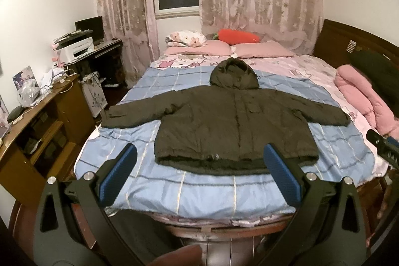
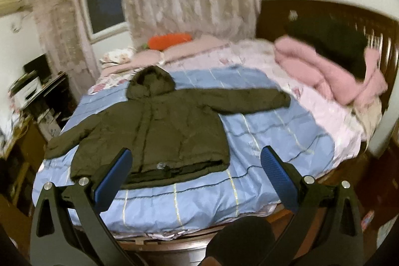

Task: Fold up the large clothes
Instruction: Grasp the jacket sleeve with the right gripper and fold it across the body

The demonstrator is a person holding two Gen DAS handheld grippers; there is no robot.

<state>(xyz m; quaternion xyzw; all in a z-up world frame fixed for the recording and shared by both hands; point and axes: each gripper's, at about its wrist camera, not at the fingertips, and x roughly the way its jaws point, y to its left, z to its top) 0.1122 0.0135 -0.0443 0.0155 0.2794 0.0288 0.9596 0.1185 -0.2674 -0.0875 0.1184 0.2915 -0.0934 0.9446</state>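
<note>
A dark olive hooded jacket lies flat on the blue checked sheet of the bed, front up, sleeves spread to both sides, hood toward the pillows. It also shows in the right wrist view. My left gripper is open and empty, held above the foot of the bed in front of the jacket's hem. My right gripper is open and empty, also at the foot of the bed, near the hem's right part. The right gripper's body shows at the right edge of the left wrist view.
Pink pillows and a red carrot-shaped cushion lie at the head of the bed. A pink folded quilt with a dark garment on it lies at the right. A wooden cabinet and desk stand at the left.
</note>
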